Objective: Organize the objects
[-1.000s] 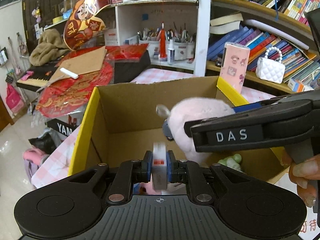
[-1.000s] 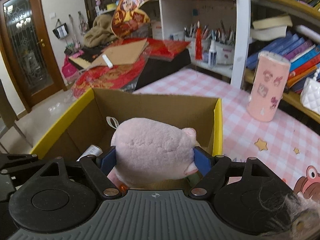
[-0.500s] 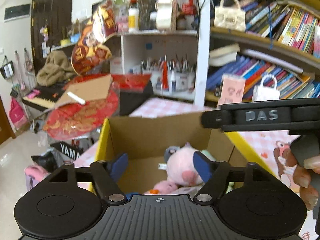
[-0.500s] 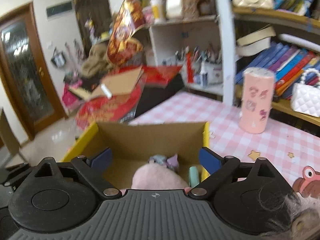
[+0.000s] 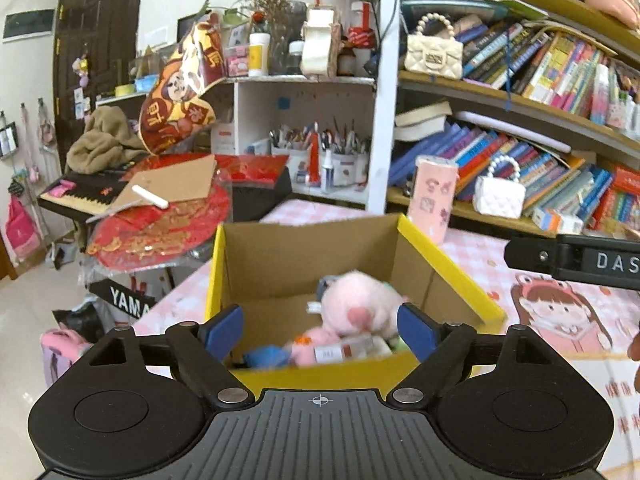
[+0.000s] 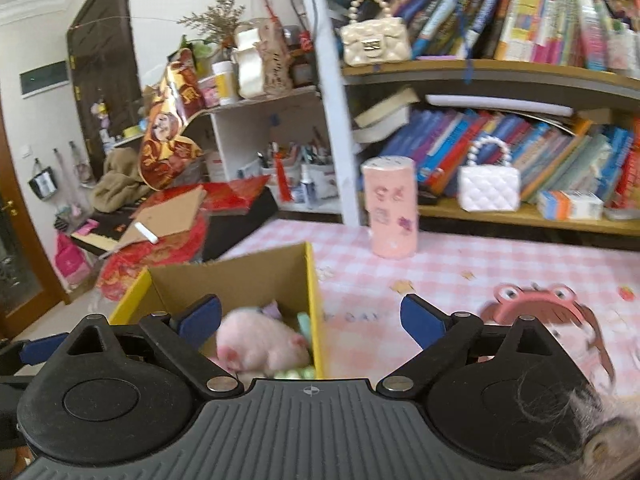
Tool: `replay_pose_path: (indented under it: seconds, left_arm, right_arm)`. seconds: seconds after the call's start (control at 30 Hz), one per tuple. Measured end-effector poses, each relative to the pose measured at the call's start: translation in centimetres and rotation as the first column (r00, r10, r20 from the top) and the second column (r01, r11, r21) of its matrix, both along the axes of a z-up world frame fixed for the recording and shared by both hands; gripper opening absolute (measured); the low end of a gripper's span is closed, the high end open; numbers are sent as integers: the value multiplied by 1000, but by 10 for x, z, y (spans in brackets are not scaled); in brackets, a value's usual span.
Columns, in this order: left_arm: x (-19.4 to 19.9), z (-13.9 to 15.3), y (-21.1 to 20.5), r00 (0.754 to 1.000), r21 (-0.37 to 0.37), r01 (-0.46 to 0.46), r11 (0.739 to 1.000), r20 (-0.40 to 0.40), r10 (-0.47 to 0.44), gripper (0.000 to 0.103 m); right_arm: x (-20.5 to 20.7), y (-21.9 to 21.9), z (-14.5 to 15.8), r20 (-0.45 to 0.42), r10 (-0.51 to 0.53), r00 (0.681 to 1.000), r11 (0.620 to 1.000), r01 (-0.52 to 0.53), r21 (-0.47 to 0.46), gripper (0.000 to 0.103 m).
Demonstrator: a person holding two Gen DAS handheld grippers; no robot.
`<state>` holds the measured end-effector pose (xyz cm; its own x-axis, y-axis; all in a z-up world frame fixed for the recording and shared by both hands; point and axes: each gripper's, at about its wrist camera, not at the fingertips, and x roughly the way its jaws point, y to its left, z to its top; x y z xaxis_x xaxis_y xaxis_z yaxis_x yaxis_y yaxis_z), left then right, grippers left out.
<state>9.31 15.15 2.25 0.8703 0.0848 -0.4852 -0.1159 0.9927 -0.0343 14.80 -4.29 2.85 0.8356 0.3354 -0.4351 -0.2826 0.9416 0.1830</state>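
A cardboard box with yellow edges (image 5: 304, 256) stands open on the pink checked table. Inside it lie a pink plush toy (image 5: 360, 300), a small white and red packet (image 5: 344, 352) and a blue item (image 5: 266, 356). My left gripper (image 5: 319, 328) hovers above the box's near rim; its jaws are opening and nothing is pressed between the blue pads. My right gripper (image 6: 311, 317) is open and bare, straddling the right wall of the box (image 6: 240, 276), with the plush (image 6: 260, 344) below it. One of its fingers (image 5: 580, 262) shows at the right of the left wrist view.
A pink cylinder tin (image 6: 394, 208) stands behind the box. A white quilted purse (image 6: 488, 194) and books fill the shelves beyond. Left of the table, red decorations (image 5: 160, 232) lie over a keyboard. The tablecloth (image 6: 460, 264) stretches right, with cartoon prints.
The left gripper let go of the small white and red packet and opened wide. The right gripper dropped the pink plush into the box. Both pulled back and up, the right swinging rightward.
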Motion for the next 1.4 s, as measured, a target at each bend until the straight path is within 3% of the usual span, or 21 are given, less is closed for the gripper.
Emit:
replay_pose_path:
  seconds: [0.2, 0.47, 0.77, 1.07, 1.4]
  left_arm:
    - [-27, -9, -6, 1000, 6, 15, 1000, -25, -15, 90]
    - [-57, -21, -19, 996, -9, 40, 999, -77, -41, 92]
    - [-84, -28, -48, 990, 45, 122, 992, -80, -118, 96]
    - [-85, -30, -70, 977, 79, 204, 976, -88, -197, 99]
    - [-86, -28, -81, 978, 74, 195, 978, -86, -188, 102]
  right_arm:
    - [-45, -5, -13, -40, -81, 996, 997, 80, -22, 96]
    - [-99, -7, -31, -66, -221, 973, 970, 212, -116, 96]
    - [-145, -31, -51, -78, -413, 907, 903, 397, -166, 96]
    - [-164, -44, -54, -94, -488, 868, 867, 469, -166, 99]
    - [-170, -53, -54, -72, -524, 848, 840, 501, -209, 102]
